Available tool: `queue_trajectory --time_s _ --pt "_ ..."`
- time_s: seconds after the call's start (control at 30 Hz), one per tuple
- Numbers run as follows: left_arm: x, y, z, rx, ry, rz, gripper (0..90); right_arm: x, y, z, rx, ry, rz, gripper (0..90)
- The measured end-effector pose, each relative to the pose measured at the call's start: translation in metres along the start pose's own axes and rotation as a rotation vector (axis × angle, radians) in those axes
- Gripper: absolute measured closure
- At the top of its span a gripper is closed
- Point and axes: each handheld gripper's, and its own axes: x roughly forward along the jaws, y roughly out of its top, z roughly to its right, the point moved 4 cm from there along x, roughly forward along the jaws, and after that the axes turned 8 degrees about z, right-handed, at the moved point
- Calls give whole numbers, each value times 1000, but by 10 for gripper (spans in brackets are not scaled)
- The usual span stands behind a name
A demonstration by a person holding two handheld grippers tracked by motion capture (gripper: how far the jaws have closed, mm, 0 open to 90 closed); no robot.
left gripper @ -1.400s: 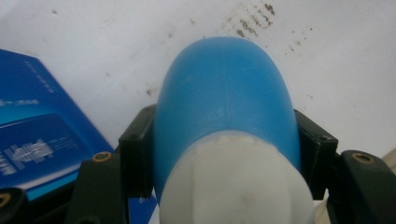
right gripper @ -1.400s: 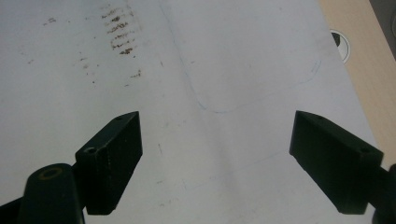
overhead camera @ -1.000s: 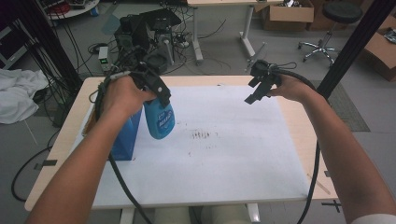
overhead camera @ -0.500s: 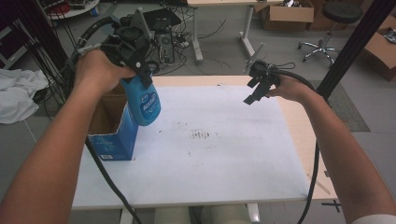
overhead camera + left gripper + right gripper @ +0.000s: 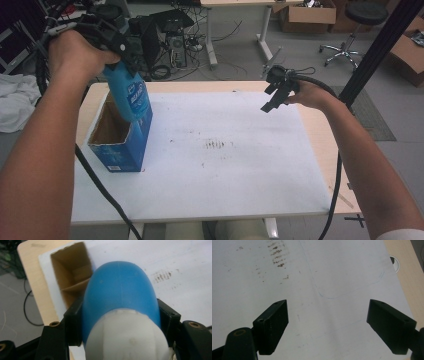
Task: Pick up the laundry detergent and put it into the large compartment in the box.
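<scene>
The left gripper [image 5: 125,55] is clamped on the upper part of a blue plastic spray bottle with a white top [image 5: 129,96], which hangs tilted in the air at about ten o'clock over the table [image 5: 310,131], its base just above the open mouth of a blue cardboard box with a brown inside [image 5: 116,135]. In the left gripper view the jaws press on both sides of the bottle [image 5: 120,297] and the box's opening [image 5: 72,277] lies beyond it, with a cardboard divider inside. The right gripper [image 5: 272,97] hovers at about one o'clock with its jaws spread wide and nothing between them [image 5: 327,322], over the white sheet covering the table [image 5: 225,165]. To do this step well, the bottle's base likely needs to stay clear of the box's rim and divider, with the grip firm so the rounded body does not slip, and the free gripper could steady the light box. White lettering shows on the bottle's label and small print near the box's bottom edge, but neither can be read.
</scene>
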Motion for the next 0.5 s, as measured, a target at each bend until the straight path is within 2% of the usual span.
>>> queue_trajectory --time_s 0.17,0.5 --pt "0 -4 -13 -63 29 -6 381 1 1 -1 -5 4 0 174" --pt "8 -12 -30 -129 75 -4 381 -2 -1 1 -1 -6 6 174"
